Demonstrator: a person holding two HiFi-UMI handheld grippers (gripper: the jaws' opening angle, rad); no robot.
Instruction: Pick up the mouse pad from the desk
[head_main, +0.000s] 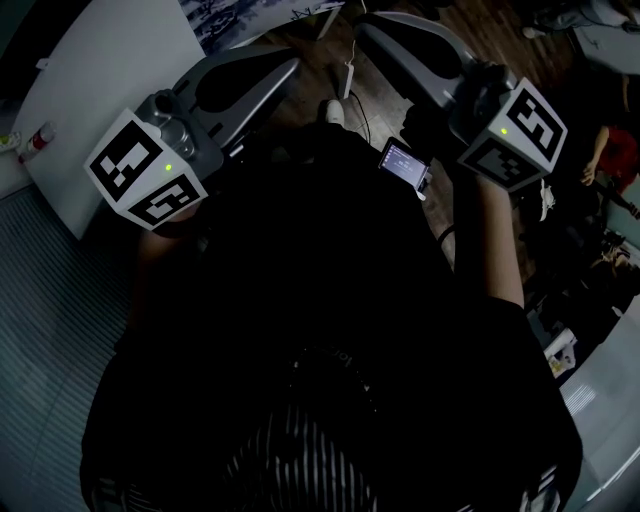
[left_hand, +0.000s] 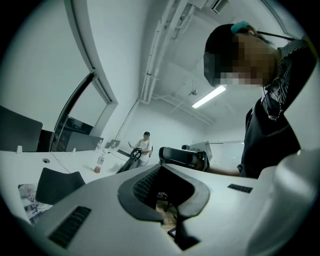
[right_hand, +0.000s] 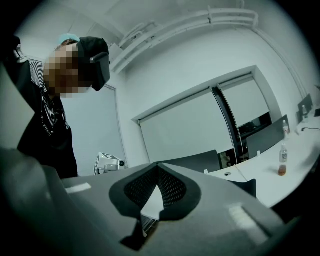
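The person holds both grippers up in front of a dark shirt, well above the white bench (head_main: 100, 60). The left gripper (head_main: 285, 65), a grey two-fingered tool with a black-and-white marker cube at its rear, points level. In the left gripper view its jaws meet at the tips with nothing pinched between them, and only a sliver of floor shows through the gap lower down. The right gripper (head_main: 372, 32) is of the same make and is likewise pressed together and empty. In the right gripper view its meshed black pads (right_hand: 170, 187) touch at the top.

The likely mouse pad (head_main: 250, 18) is a thin flat mat printed with a blue-and-white picture. It lies at the near edge of the bench, apart from both grippers and touched by neither. In the left gripper view it sits low at the left, just beside a dark grey panel (left_hand: 60, 182); whether that panel is a chair back I cannot tell. A small clear bottle of orange liquid (left_hand: 100, 162) stands upright farther along the bench. A small lit screen (head_main: 405, 163) hangs at the person's chest.
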